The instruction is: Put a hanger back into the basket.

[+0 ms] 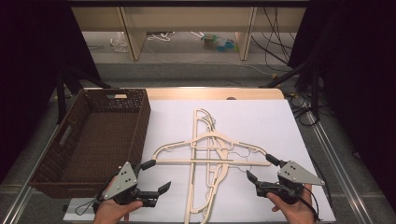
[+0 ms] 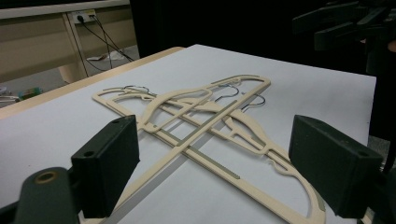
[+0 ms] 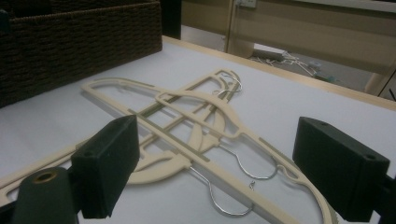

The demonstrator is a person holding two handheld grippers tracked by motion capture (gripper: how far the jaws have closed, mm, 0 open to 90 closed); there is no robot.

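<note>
A loose pile of cream hangers (image 1: 210, 158) with thin metal hooks lies crossed on the white board (image 1: 261, 121). My left gripper (image 1: 158, 176) hovers near the board's front left, just short of the left tip of the crosswise hanger. Its jaws stand open and hold nothing. My right gripper (image 1: 262, 169) is at the front right, by that hanger's right tip, also open and holding nothing. The left gripper view has the hangers (image 2: 201, 116) ahead of its open gripper (image 2: 215, 144). In the right gripper view the hangers (image 3: 187, 126) and their hooks lie in front of the open gripper (image 3: 215, 144).
A brown wicker basket (image 1: 140, 116) stands against the board's left edge with nothing visible inside. Beyond the table's far edge are wooden shelf legs (image 1: 133, 37), cables and clutter on the floor. Dark curtains flank both sides.
</note>
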